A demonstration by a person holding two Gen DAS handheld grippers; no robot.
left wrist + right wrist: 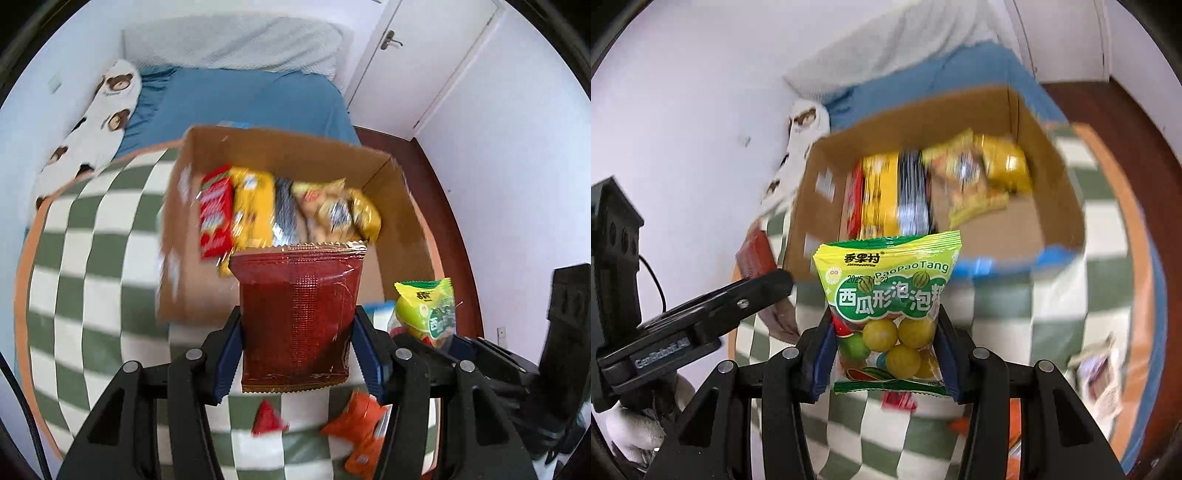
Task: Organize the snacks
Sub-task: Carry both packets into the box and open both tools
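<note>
My left hand-held gripper (299, 350) points steeply downward, pads clamped on a dark red packet (297, 314). My right hand-held gripper (886, 354) likewise tilts down, gripping a green candy bag (886, 295).

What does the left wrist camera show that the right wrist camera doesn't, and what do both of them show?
Only the left wrist view shows the door with its handle, and the full face of the dark red packet clamped in the left gripper. Only the right wrist view shows the print on the green candy bag, the round candies inside it, and the white glove under the left gripper. Both show the cardboard box of snacks, the checkered cloth, the blue bed, and the candy bag held in the right gripper.
</note>
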